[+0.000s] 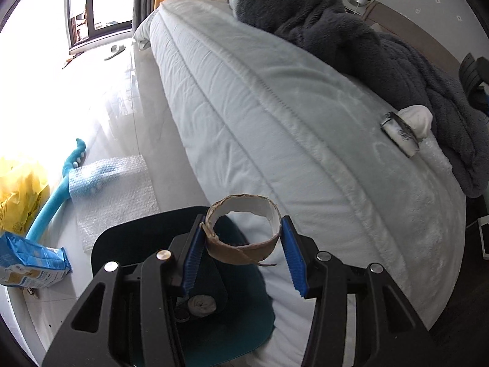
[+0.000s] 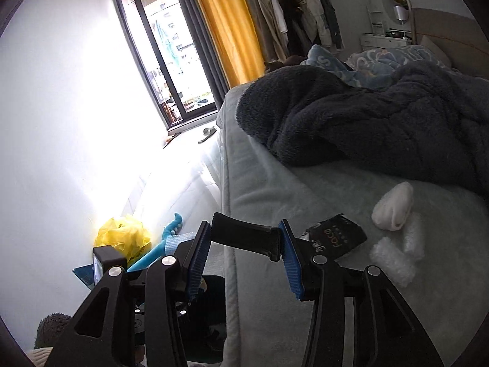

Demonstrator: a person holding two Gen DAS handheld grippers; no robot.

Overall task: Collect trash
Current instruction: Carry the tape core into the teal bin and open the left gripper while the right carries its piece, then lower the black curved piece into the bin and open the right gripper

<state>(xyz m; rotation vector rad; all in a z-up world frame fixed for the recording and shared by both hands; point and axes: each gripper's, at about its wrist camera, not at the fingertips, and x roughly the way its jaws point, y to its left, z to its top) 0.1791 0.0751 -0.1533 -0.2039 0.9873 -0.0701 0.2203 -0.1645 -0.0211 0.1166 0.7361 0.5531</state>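
Observation:
A torn brown cardboard ring [image 1: 244, 232] is pinched between the blue pads of my left gripper [image 1: 243, 253], which is shut on it. It hangs over a dark bin [image 1: 253, 315] beside the bed, with a pale wad inside. My right gripper [image 2: 243, 257] is shut on a black flat piece [image 2: 244, 237] at the bed's edge. On the pale bed cover lie a black packet [image 2: 333, 238], a white wad [image 2: 394, 206] and crumpled bubble wrap [image 2: 394, 260]. The packet [image 1: 400, 133] and the wad [image 1: 417, 119] also show in the left wrist view.
A dark fleece blanket [image 2: 366, 122] covers the back of the bed [image 1: 275, 107]. On the floor lie a bubble wrap sheet [image 1: 113, 189], a blue foam stick [image 1: 52, 202], a yellow bag [image 1: 18, 189] and a blue packet [image 1: 27, 263]. A glass door [image 2: 165, 61] stands beyond.

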